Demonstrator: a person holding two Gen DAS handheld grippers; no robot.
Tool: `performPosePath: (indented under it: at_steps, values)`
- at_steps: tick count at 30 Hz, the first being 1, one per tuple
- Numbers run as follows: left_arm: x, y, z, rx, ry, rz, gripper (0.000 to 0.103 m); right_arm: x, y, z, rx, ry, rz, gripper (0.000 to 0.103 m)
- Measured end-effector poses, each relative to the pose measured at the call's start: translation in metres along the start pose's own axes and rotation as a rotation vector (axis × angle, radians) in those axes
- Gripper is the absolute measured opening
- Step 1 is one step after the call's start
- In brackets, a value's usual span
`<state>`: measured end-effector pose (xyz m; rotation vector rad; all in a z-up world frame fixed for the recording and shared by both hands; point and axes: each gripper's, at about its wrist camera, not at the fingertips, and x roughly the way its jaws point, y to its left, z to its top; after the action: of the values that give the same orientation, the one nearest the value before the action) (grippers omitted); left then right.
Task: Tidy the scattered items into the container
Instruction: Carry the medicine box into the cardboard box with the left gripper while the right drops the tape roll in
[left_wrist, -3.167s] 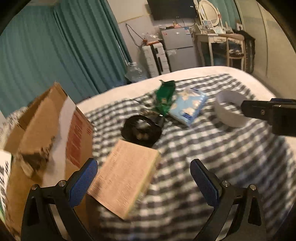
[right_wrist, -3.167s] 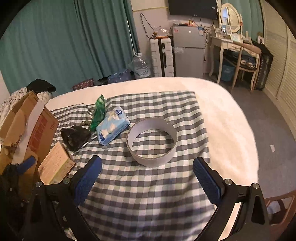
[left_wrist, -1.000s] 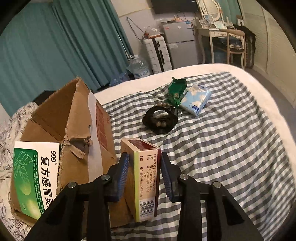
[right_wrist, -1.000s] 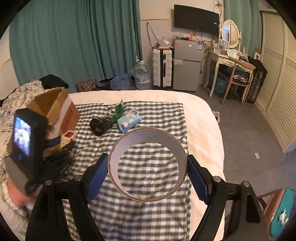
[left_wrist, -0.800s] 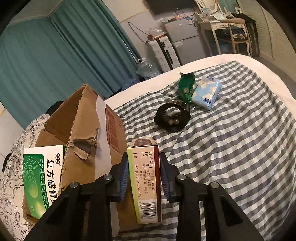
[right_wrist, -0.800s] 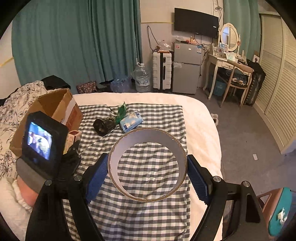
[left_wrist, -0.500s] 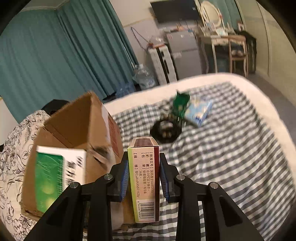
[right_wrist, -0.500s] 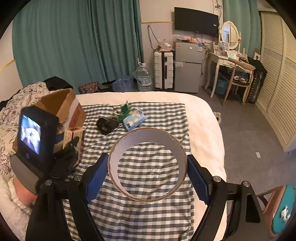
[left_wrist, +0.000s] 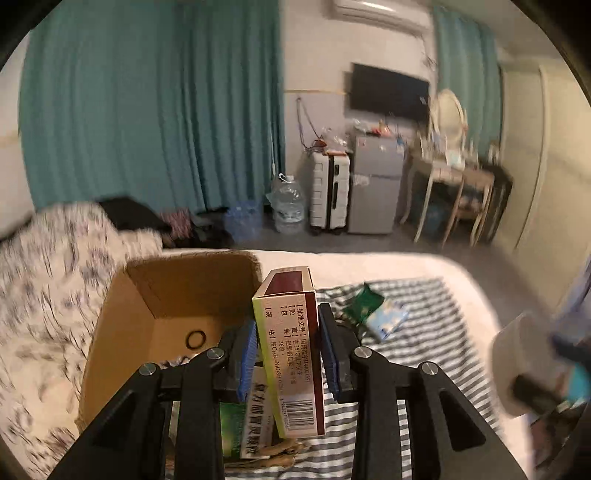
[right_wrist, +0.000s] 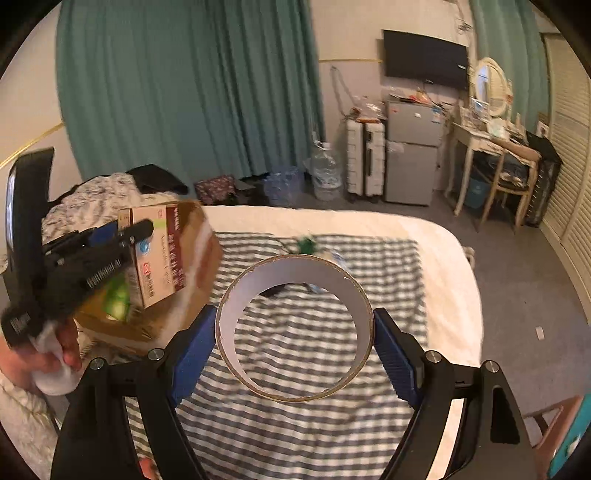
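Left gripper (left_wrist: 287, 352): its blue pads are clamped on the two broad faces of the medicine box (left_wrist: 291, 354), which stands upright between them, barcode end lowest.
Left gripper from the right wrist view: it shows at the left edge as a black frame with a small screen, carried by a hand (right_wrist: 48, 354) in a pale sleeve; the box sticks out beyond its fingers.
Right gripper (right_wrist: 293, 354): its jaws stand wide and are closed on the tape ring (right_wrist: 293, 328), one blue pad against each outer side of the ring, whose hole faces the camera.
Medicine box position: raised above the near edge of the cardboard box (left_wrist: 162, 314), in front of its open top.
Cardboard box: it sits open at the left end of the bed, its brown inner walls bare; a dark ring mark (left_wrist: 195, 339) shows low on the inner wall, though the blur leaves it unclear whether that is a loose thing or a print.
Inside, near side: a green and white packet (left_wrist: 240, 424) lies beneath the held box.
Checked cloth (right_wrist: 295, 424): it covers the bed under both tools.
Still on the cloth: a green pouch (left_wrist: 364, 304) and a pale blue tissue pack (left_wrist: 388, 323), touching each other, well apart from the cardboard box.
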<state>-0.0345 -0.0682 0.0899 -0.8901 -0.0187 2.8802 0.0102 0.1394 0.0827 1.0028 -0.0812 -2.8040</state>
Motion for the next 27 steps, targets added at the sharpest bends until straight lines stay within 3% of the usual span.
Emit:
performPosePath:
  at_steps: [3, 6, 12, 16, 18, 20, 21, 23, 27]
  values:
    - [-0.014, 0.029, 0.008, -0.027, -0.040, 0.037, 0.031, 0.007, 0.031, 0.012, -0.043, -0.012, 0.037, 0.082]
    - [-0.016, 0.063, 0.011, -0.090, -0.044, 0.007, 0.031, 0.018, 0.064, 0.022, -0.071, -0.019, 0.095, 0.082]
    - [0.008, 0.105, -0.003, -0.144, 0.001, 0.038, 0.031, 0.062, 0.124, 0.043, -0.089, -0.002, 0.213, 0.082]
    - [0.025, 0.118, -0.010, -0.147, 0.028, 0.065, 0.033, 0.100, 0.146, 0.050, -0.083, 0.037, 0.245, 0.082]
    - [0.033, 0.123, -0.014, -0.155, 0.049, 0.072, 0.037, 0.115, 0.151, 0.056, -0.063, 0.050, 0.255, 0.083]
    - [0.040, 0.130, -0.017, -0.171, 0.073, 0.091, 0.067, 0.130, 0.154, 0.060, -0.023, 0.060, 0.253, 0.083]
    - [0.042, 0.132, -0.019, -0.174, 0.079, 0.093, 0.072, 0.137, 0.153, 0.064, -0.005, 0.071, 0.251, 0.086]
    - [0.043, 0.134, -0.021, -0.170, 0.073, 0.077, 0.075, 0.145, 0.152, 0.071, 0.029, 0.082, 0.276, 0.091]
    - [0.041, 0.129, -0.020, -0.157, 0.066, 0.062, 0.076, 0.150, 0.155, 0.083, 0.045, 0.069, 0.274, 0.091]
